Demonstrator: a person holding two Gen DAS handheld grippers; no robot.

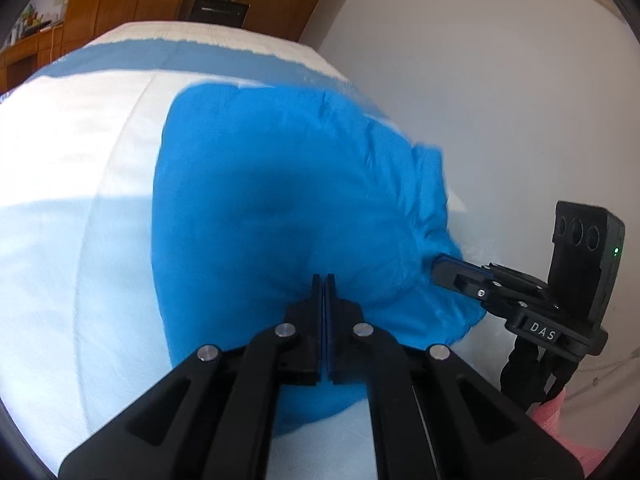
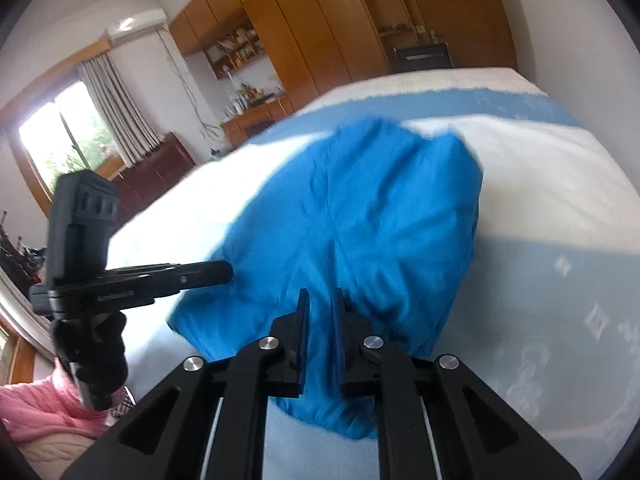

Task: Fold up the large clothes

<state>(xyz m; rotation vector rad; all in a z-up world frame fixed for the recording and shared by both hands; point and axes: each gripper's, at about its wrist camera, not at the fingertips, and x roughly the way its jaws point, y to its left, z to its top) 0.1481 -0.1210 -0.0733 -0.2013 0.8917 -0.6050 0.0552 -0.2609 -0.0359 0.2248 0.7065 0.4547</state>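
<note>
A bright blue garment [image 1: 280, 180] lies bunched in a mound on the bed [image 1: 60, 200]. In the left wrist view my left gripper [image 1: 324, 278] is shut, its tips pressed into the near edge of the cloth. The right gripper [image 1: 438, 266] bites the garment's right edge. In the right wrist view the blue garment [image 2: 360, 208] fills the middle. My right gripper [image 2: 320, 294] stands nearly closed, with a fold of blue cloth in the narrow gap. The left gripper [image 2: 230, 272] comes in from the left with its tip on the cloth's left edge.
The bed cover [image 2: 560, 184] has white and pale blue bands. A white wall [image 1: 480, 100] runs along the bed's right side. Wooden wardrobes [image 2: 320, 20] stand beyond the far end. A black-gloved hand [image 2: 100, 352] and a pink sleeve [image 2: 40, 412] are at lower left.
</note>
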